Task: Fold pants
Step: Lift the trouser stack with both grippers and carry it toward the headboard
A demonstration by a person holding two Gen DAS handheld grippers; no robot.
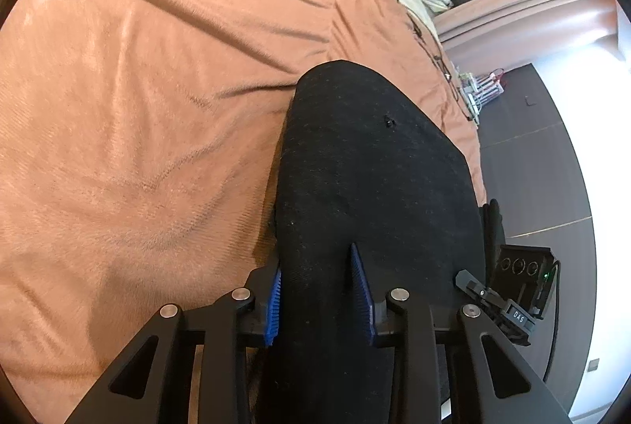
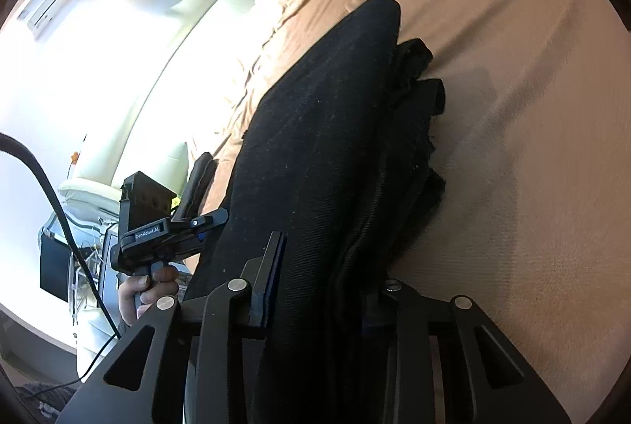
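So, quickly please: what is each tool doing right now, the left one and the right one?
Left tool: closed on the black pants.
Right tool: closed on the black pants too, at the bunched edge.

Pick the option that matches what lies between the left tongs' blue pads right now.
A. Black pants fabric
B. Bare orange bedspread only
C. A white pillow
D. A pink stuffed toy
A: in the left wrist view the black pants run straight between the two blue pads of the left tongs, lying on the orange bedspread.
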